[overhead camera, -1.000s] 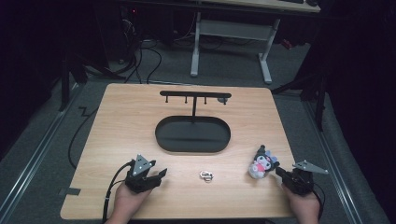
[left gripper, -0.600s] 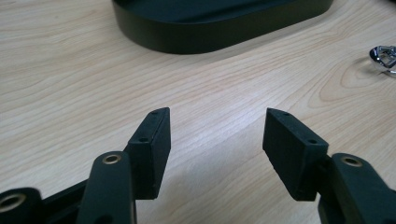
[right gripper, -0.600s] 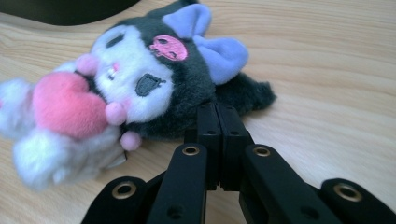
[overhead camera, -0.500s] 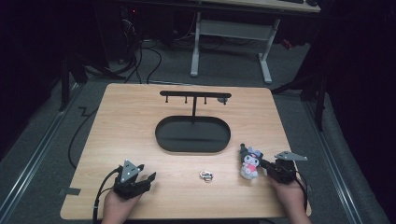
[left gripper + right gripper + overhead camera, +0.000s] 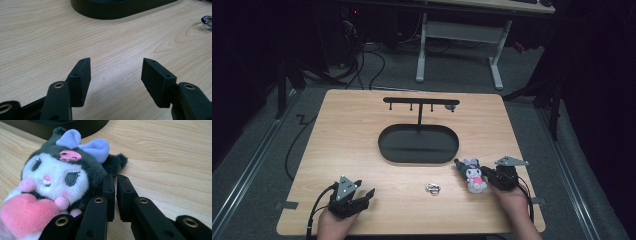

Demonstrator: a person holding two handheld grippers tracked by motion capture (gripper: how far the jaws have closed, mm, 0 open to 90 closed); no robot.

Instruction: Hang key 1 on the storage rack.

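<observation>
A black-and-white plush toy (image 5: pixel 475 176) with a lilac bow and a pink heart lies on the wooden table (image 5: pixel 362 130), right of centre near the front. My right gripper (image 5: pixel 485 173) sits against its right side. In the right gripper view the plush toy (image 5: pixel 57 177) lies left of my right gripper (image 5: pixel 115 178). Its jaws have just been opening but stand almost together, a thin slit between them with nothing visible in it. At the front left, my left gripper (image 5: pixel 365 194) has also just been opening. In its own view my left gripper (image 5: pixel 116 61) holds nothing over bare wood.
A black oval base (image 5: pixel 418 144) with a thin post and a hook bar (image 5: pixel 421 102) stands mid-table. A small metal key ring (image 5: pixel 432 188) lies between the two grippers, and the key ring (image 5: pixel 207 21) sits at the right edge of the left gripper view. Dark floor and cables surround the table.
My right gripper and the plush toy have slid left together towards the key ring. My left hand has shifted slightly left along the front edge, its jaws wider apart.
</observation>
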